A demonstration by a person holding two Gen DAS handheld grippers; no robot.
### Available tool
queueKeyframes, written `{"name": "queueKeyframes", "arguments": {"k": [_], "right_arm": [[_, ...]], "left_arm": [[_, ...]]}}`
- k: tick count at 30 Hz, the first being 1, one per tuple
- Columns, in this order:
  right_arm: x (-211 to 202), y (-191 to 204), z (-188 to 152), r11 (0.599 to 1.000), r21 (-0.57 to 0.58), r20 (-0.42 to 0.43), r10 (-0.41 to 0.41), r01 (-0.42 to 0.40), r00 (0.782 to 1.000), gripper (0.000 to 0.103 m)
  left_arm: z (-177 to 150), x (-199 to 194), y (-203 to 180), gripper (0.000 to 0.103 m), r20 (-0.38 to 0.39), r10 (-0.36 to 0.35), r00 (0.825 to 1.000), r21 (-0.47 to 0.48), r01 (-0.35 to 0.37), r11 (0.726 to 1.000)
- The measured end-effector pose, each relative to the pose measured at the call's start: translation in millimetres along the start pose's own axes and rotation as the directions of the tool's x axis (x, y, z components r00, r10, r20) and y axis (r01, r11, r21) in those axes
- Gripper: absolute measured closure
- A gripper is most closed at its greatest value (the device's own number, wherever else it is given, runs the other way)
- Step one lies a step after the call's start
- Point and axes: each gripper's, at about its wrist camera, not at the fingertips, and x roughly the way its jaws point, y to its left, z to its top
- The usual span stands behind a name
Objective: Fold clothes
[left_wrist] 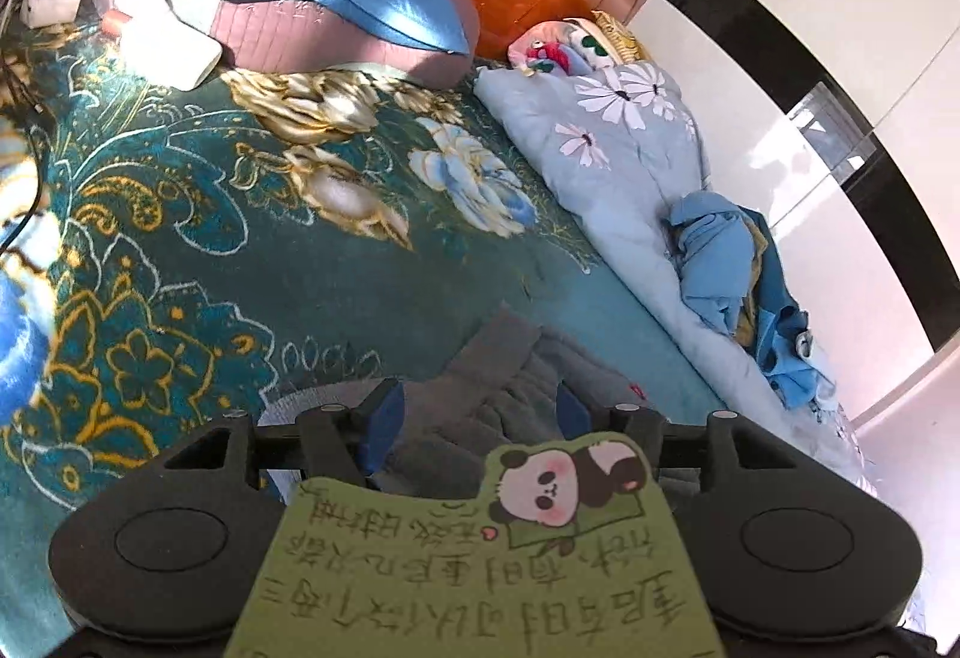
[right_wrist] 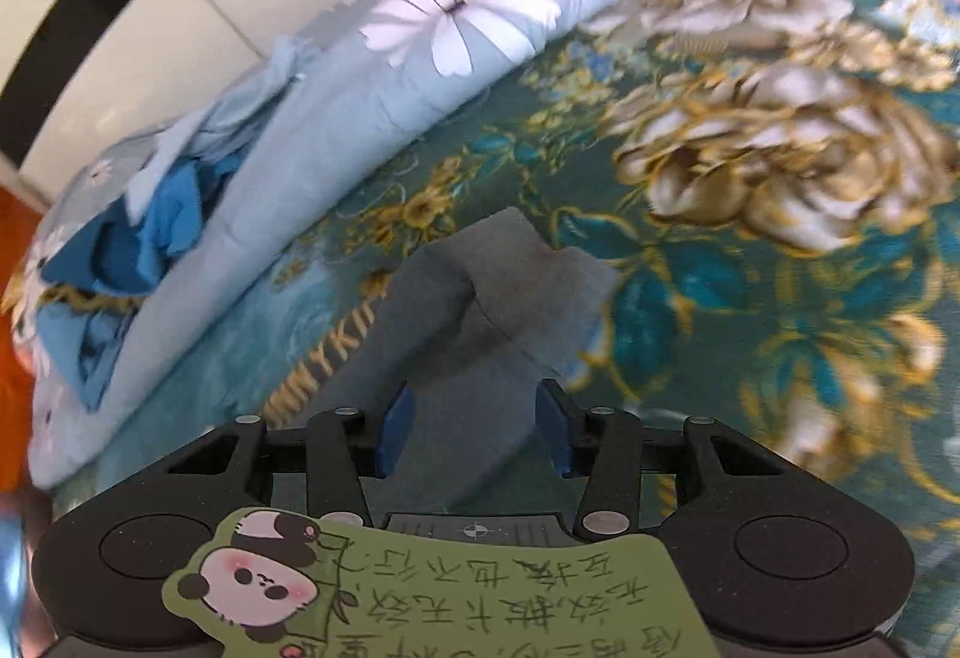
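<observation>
The grey, soft knitted garment [right_wrist: 474, 334] lay partly folded on the dark green bedspread with gold and white flowers [left_wrist: 252, 238], close to the long roll of pale blue quilt printed with white daisies [left_wrist: 600, 159]. In the right wrist view, part of it was doubled over into an angled flap, and yellow letters showed along its left side.

The left gripper [left_wrist: 474, 412] hung over the near part of the garment with its blue pads [left_wrist: 384, 418] standing apart at about middle width; no cloth was pressed between them, so it held nothing. The right gripper [right_wrist: 477, 424] was also half open, its blue pads [right_wrist: 396, 424] on both sides of a grey band of cloth, but I could not see them pinch it. The right view was smeared, so fine detail there was uncertain.

I judged the step in hand to be taking a new hold for the next fold. To do it well, each gripper should come down on an outer edge of the garment, take only the top layer, and close fully before lifting. Both should then carry the edge across low and level, so that the fold underneath does not open. The crumpled blue cloth [left_wrist: 738, 274] on the quilt should stay out of the way.
</observation>
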Motion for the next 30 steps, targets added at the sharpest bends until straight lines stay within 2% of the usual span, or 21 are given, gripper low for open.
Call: {"name": "queueKeyframes", "arguments": {"k": [4,5,6,8,9,11,14,15,16,19,22,24,28,30], "right_arm": [[29.2,-0.1,2.8,0.990,0.128,-0.041,-0.055,0.060,0.998,0.062],[32.5,0.4,1.8,0.987,0.142,-0.044,-0.069,0.074,0.997,0.065],[35.8,0.9,0.9,0.984,0.156,-0.046,-0.083,0.089,0.996,0.070],[39.9,-0.3,-1.7,0.978,0.179,-0.047,-0.101,0.108,0.994,0.090],[40.5,-2.6,-3.6,0.977,0.183,-0.046,-0.101,0.108,0.994,0.096],[38.1,-8.6,-5.4,0.977,0.197,-0.036,-0.080,0.086,0.996,0.100],[7.7,-17.2,-5.0,0.983,0.184,0.054,-0.041,0.030,0.998,0.101],[-5.5,-20.4,-6.3,0.985,0.170,0.099,-0.038,0.021,0.994,0.101],[-11.0,-23.5,-6.9,0.987,0.158,0.109,-0.046,0.028,0.993,0.101],[-5.1,-40.0,-13.3,0.978,0.184,0.039,-0.105,0.096,0.994,0.101],[2.3,-51.7,-19.8,0.971,0.213,0.021,-0.114,0.107,0.993,0.101],[4.9,-50.3,-20.8,0.978,0.179,-0.001,-0.112,0.111,0.994,0.099],[-31.0,-43.8,-21.3,0.993,0.115,0.040,-0.031,0.026,0.999,0.098],[-61.9,-39.5,-25.4,0.998,0.055,0.073,0.012,-0.016,0.997,0.098]], "left_arm": [[1.7,-0.1,5.6,0.048,0.004,0.031,1.000,-0.012,-0.031,0.999],[2.8,-0.1,7.2,0.048,0.002,0.036,0.999,-0.015,-0.036,0.999],[3.1,0.5,8.0,0.048,0.001,0.040,0.999,-0.018,-0.040,0.999],[3.5,1.9,8.7,0.047,-0.001,0.041,0.999,-0.020,-0.041,0.999],[3.8,2.5,8.8,0.047,-0.001,0.039,0.999,-0.020,-0.039,0.999],[4.5,3.0,8.8,0.047,-0.002,0.034,0.999,-0.020,-0.034,0.999],[4.5,1.3,9.8,0.047,-0.003,0.026,1.000,-0.026,-0.026,0.999],[4.4,0.6,10.7,0.047,-0.003,0.024,1.000,-0.029,-0.024,0.999],[4.0,0.6,11.3,0.047,-0.004,0.025,1.000,-0.029,-0.025,0.999],[3.2,1.7,13.3,0.047,-0.015,0.036,0.999,-0.044,-0.037,0.998],[4.2,-2.9,14.5,0.047,-0.013,0.021,1.000,-0.057,-0.021,0.998],[4.8,-6.5,14.6,0.047,-0.010,0.024,1.000,-0.053,-0.024,0.998],[5.7,-14.3,19.5,0.044,-0.012,0.003,1.000,-0.079,-0.004,0.997],[4.5,-17.0,20.5,0.043,-0.020,-0.005,1.000,-0.073,0.004,0.997]]}}
